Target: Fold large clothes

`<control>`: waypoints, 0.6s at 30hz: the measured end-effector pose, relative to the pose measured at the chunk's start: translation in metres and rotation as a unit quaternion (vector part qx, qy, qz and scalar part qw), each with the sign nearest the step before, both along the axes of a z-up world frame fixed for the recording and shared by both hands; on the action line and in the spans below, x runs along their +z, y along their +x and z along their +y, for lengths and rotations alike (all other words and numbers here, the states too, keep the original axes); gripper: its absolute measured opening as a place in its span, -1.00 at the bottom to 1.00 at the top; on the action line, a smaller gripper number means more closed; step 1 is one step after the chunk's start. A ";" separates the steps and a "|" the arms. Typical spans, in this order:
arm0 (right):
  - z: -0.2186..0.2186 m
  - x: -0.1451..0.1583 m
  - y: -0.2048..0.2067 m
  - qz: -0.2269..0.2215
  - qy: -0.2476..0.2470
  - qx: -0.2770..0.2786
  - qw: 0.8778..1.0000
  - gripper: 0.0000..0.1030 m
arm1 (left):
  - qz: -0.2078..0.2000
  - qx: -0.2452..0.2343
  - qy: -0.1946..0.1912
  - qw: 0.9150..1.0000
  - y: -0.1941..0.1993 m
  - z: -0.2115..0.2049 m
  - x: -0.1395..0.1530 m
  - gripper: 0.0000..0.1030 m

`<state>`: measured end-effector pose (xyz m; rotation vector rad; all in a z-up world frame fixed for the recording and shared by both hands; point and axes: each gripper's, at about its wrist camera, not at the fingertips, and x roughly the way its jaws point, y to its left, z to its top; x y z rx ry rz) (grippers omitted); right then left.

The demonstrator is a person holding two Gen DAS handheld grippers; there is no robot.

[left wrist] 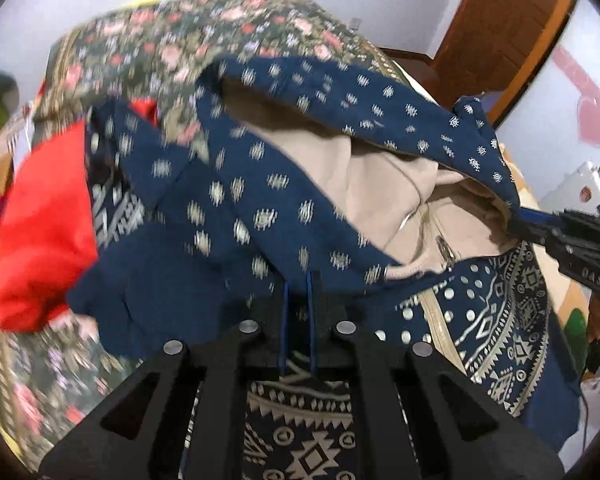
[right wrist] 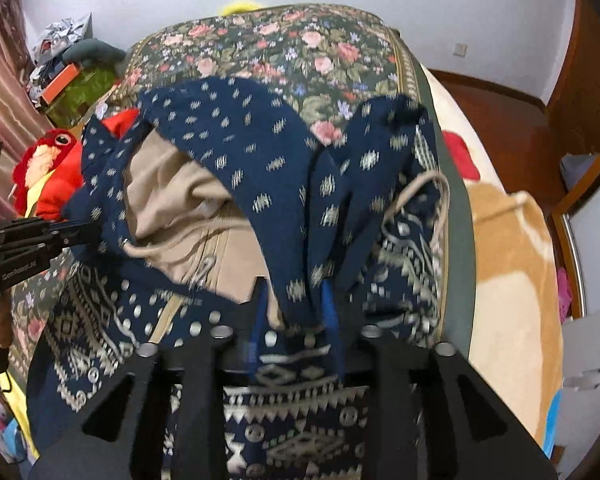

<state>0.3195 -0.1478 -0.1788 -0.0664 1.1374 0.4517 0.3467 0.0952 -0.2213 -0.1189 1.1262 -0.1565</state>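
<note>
A large navy hooded jacket (left wrist: 260, 184) with pale patterns and a beige lining (left wrist: 384, 184) lies on the bed; it also shows in the right wrist view (right wrist: 236, 148). My left gripper (left wrist: 297, 292) is shut on the jacket's hood edge and holds it lifted. My right gripper (right wrist: 296, 308) is shut on the hood's other edge, with cloth bunched between the blue pads (right wrist: 332, 308). Each gripper shows in the other's view: the right one (left wrist: 520, 224) at the right edge, the left one (right wrist: 84, 228) at the left edge. The hood hangs open between them. Both views are blurred.
A floral bedspread (right wrist: 300, 48) covers the bed. A red plush toy (right wrist: 48, 168) and red cloth (left wrist: 48, 216) lie at the left. A tan blanket (right wrist: 512, 248) lies at the right. A wooden door (left wrist: 508, 28) stands at the back.
</note>
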 end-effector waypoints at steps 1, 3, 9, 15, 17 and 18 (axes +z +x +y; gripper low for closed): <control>-0.001 0.003 -0.003 0.001 0.003 0.002 1.000 -0.25 | 0.008 0.003 -0.013 1.000 -0.001 0.003 -0.002 -0.89; -0.003 0.010 -0.010 -0.007 0.009 0.006 1.000 -0.08 | 0.015 0.008 -0.030 0.999 -0.006 0.008 -0.002 -0.89; 0.005 0.043 -0.024 -0.067 0.010 0.022 0.997 0.24 | -0.006 0.005 -0.031 0.999 -0.017 0.016 0.024 -0.76; 0.032 0.056 -0.018 -0.108 0.001 0.044 0.993 0.41 | -0.057 0.029 -0.047 0.997 -0.008 0.033 0.061 -0.37; 0.042 0.054 -0.012 -0.109 -0.001 0.052 0.993 0.41 | -0.065 0.035 -0.051 0.996 0.000 0.036 0.066 -0.37; 0.051 0.051 -0.006 -0.107 0.000 0.056 0.993 0.41 | -0.068 0.038 -0.050 0.996 0.005 0.038 0.068 -0.37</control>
